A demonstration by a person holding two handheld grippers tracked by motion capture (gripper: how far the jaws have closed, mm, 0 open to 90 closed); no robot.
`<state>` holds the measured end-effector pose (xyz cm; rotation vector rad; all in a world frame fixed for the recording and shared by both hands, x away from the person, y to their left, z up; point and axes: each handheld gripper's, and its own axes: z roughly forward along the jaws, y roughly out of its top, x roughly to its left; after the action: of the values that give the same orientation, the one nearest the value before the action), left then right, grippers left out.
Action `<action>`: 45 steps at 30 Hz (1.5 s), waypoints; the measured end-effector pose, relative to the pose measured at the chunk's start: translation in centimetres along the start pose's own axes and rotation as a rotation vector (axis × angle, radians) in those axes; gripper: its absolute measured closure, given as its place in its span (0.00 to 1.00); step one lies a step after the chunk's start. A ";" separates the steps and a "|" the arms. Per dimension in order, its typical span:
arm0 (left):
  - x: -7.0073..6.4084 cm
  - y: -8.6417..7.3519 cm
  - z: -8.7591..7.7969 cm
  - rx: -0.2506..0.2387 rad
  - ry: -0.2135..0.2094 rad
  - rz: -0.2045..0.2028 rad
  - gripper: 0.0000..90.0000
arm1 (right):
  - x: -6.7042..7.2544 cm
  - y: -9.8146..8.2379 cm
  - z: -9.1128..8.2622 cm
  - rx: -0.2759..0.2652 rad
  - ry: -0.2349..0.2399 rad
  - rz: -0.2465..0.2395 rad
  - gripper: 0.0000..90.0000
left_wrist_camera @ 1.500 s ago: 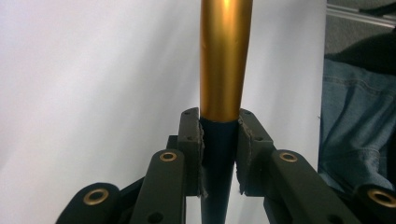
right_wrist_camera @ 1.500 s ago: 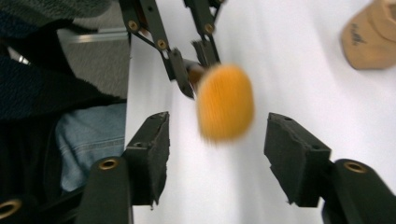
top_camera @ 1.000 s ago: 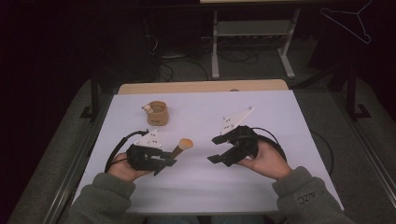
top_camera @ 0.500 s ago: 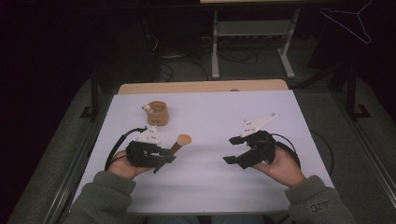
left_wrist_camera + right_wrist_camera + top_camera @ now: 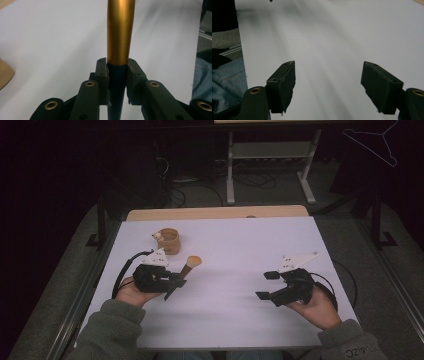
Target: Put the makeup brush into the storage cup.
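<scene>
Between the fingers (image 5: 102, 75) of the left gripper (image 5: 117, 82) a brush handle (image 5: 119, 32) is clamped: the dark lower part is pinched by both pads, and the gold part runs straight out beyond them, along the gripper's own line. In the high view the left gripper (image 5: 172, 281) is seen low over the near-left of the tabletop (image 5: 240, 250), with the handle (image 5: 190, 266) slanting away and to the right to a rounded tan end. A small tan cup (image 5: 169, 241) stands just beyond the left hand (image 5: 131, 292), well nearer to it than to the right one. The handle's long axis is judged to point past the cup's right side, not at it.

The right gripper (image 5: 266, 285) is held near the tabletop's right edge, well apart, its fingers (image 5: 283, 82) spread wide around nothing, aimed leftward across bare tabletop.
</scene>
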<state>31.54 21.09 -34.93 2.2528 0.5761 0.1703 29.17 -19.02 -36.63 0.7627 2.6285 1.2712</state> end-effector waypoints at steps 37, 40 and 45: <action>8.5 4.4 -1.9 -0.182 0.163 -0.174 0.82 | -1.5 -4.8 -1.5 -0.043 -0.056 0.107 0.27; 9.5 4.6 -2.0 -0.201 0.182 -0.189 0.82 | -1.5 -4.7 -1.3 -0.040 -0.050 0.109 0.28; 11.6 5.1 -2.3 -0.256 0.213 -0.235 0.82 | -1.6 -4.8 -1.1 -0.038 -0.045 0.110 0.28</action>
<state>43.00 24.91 -30.35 1.9156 0.8755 0.3469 28.33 -23.06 -39.72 0.9298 2.5514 1.3113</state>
